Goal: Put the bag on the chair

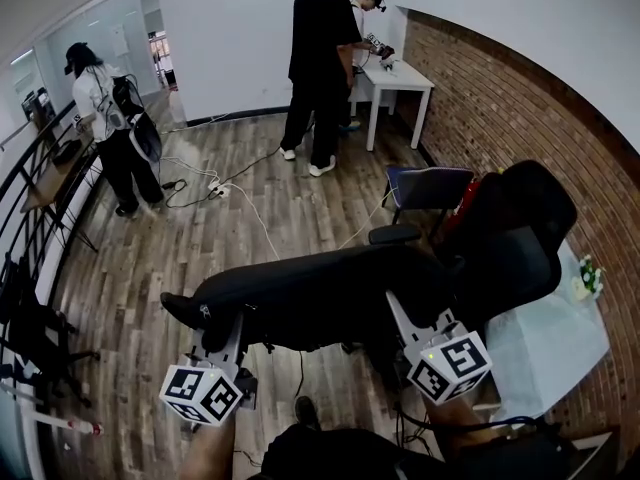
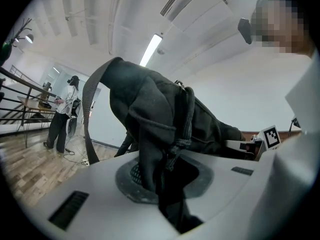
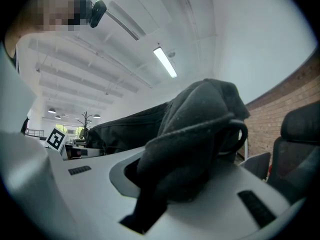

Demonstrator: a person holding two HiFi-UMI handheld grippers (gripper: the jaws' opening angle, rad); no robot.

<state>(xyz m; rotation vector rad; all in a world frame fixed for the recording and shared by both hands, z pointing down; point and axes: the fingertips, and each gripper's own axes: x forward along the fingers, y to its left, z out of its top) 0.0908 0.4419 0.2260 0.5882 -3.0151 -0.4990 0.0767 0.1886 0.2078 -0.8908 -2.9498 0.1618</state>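
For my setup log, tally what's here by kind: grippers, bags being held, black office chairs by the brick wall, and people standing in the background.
Grippers: 2, left gripper, right gripper
Held bag: 1
Black office chair: 1
Standing people: 3
Total: 7

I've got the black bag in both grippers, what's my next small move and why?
Probably shift it right, over the chair, then lower: the left gripper and right gripper both clamp the bag, which hangs in the air mostly left of the chair.
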